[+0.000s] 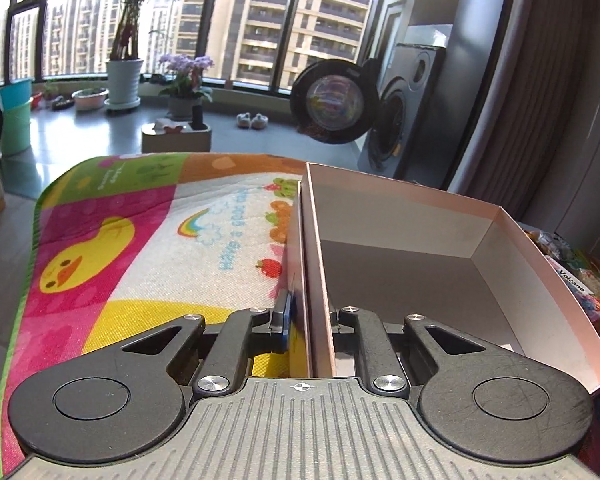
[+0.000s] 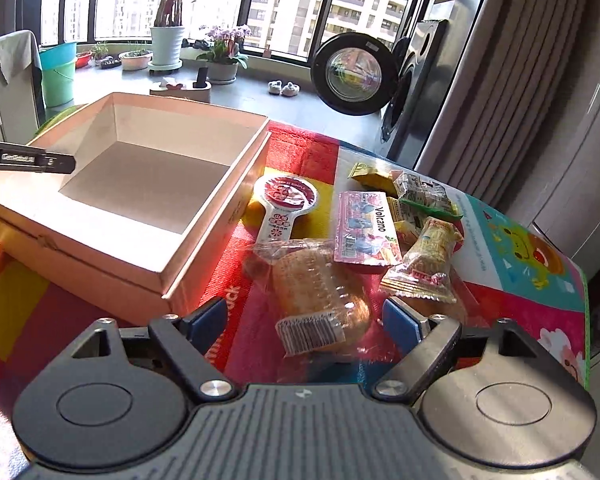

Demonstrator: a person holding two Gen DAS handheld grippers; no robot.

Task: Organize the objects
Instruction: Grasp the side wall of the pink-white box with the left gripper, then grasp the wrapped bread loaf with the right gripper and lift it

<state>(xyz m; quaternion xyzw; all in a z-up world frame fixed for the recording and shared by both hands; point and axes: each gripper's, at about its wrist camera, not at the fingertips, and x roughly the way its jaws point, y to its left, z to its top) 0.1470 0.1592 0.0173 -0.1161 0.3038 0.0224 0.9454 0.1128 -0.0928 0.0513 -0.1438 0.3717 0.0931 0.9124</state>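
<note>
An open pink cardboard box (image 2: 100, 264) stands empty on the colourful play mat. My left gripper (image 1: 308, 320) is shut on the box's left wall (image 1: 306, 240); one of its fingers (image 2: 28, 158) shows at the box's far-left rim in the right wrist view. To the right of the box lies a heap of snacks. A clear-wrapped bread packet (image 2: 316, 288) lies nearest, between the open fingers of my right gripper (image 2: 304, 316). Behind it lie a pink Volcano packet (image 2: 364, 224), a red round-topped packet (image 2: 286, 200) and a yellow wafer packet (image 2: 428, 260).
The mat (image 1: 140, 240) covers a raised surface whose rounded edge drops off at left (image 1: 24, 280) and right (image 2: 584, 320). Beyond stand a washing machine with its door open (image 2: 352, 72), potted plants (image 2: 166, 44), buckets (image 2: 58, 72) and a curtain (image 2: 512, 100).
</note>
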